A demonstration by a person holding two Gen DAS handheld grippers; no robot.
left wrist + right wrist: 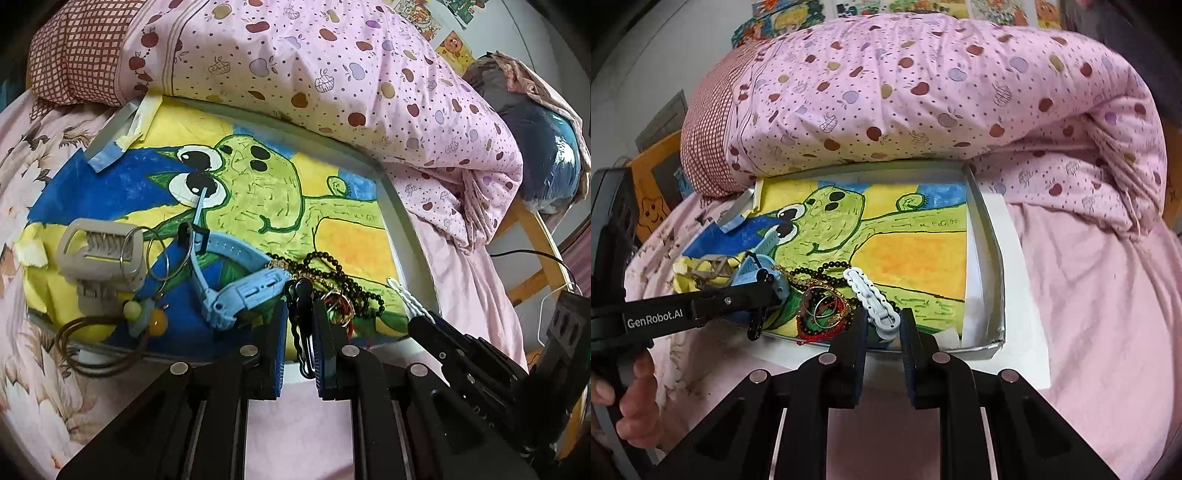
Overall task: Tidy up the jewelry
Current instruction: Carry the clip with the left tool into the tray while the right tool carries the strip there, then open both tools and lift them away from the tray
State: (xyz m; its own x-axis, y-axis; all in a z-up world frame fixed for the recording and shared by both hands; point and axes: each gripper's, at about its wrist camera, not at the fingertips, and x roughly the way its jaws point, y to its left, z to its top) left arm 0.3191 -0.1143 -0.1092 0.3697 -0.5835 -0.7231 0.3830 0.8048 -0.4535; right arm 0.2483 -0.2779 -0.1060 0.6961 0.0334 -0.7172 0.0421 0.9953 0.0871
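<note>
A shallow tray (pixel 391 206) lined with a frog drawing lies on the bed. My left gripper (pixel 300 295) is shut on a black wavy hair clip (pixel 301 325), held upright at the tray's front edge. My right gripper (pixel 883 320) is shut on a white wavy hair clip (pixel 872 295) at the tray's front. In the tray lie a blue watch (pixel 236 266), a beige claw clip (pixel 99 251), black bead strings (pixel 347 273), thin rings and red cord bracelets (pixel 823 310), and brown hair ties (pixel 96 350) over the left edge.
A rolled pink apple-print quilt (pixel 332 81) lies right behind the tray. A checked pillow (pixel 74 55) sits at the back left. Pink sheet (pixel 1100 314) spreads to the right. A wooden chair (pixel 535 251) stands beside the bed. Torn tape (pixel 118 133) curls at the tray's far left corner.
</note>
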